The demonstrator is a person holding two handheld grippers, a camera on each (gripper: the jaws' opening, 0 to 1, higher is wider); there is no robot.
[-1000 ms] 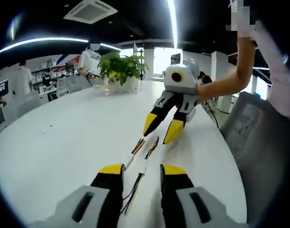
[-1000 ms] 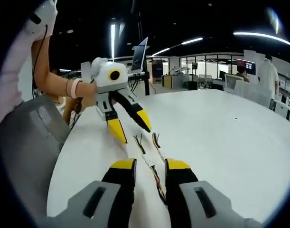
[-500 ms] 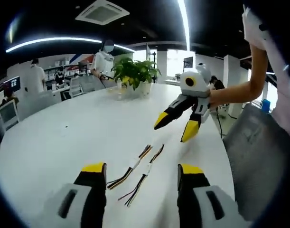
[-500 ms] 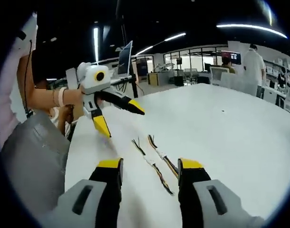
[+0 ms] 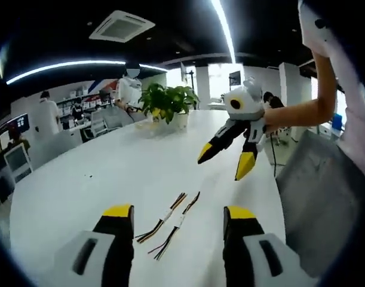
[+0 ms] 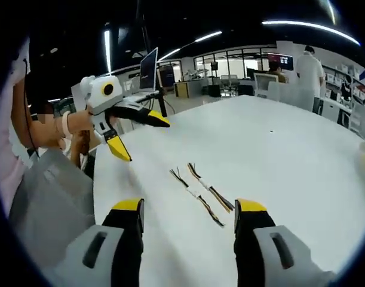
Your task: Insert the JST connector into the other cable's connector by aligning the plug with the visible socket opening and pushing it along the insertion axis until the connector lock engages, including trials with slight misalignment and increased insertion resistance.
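Observation:
Two short cables with white JST connectors lie side by side on the white table: in the left gripper view one cable (image 5: pixel 162 219) sits left of the other cable (image 5: pixel 177 226). In the right gripper view the same pair appears as a cable (image 6: pixel 197 196) and a cable (image 6: pixel 209 188). My left gripper (image 5: pixel 177 215) is open and raised above them, nothing between its jaws. My right gripper (image 6: pixel 189 209) is open too, held over the cables. The right gripper (image 5: pixel 227 162) hangs open beyond the cables in the left gripper view; the left gripper (image 6: pixel 134 136) shows open at upper left of the right gripper view.
A potted plant (image 5: pixel 164 104) stands at the table's far end. A grey chair (image 5: pixel 322 197) sits close to the table edge (image 6: pixel 95 197) beside a person's arm (image 5: pixel 296 113). Several people stand among desks in the background. A monitor (image 6: pixel 147 69) rises behind the table.
Both grippers have opened wide and lifted up and back from the cables, which stay lying on the table.

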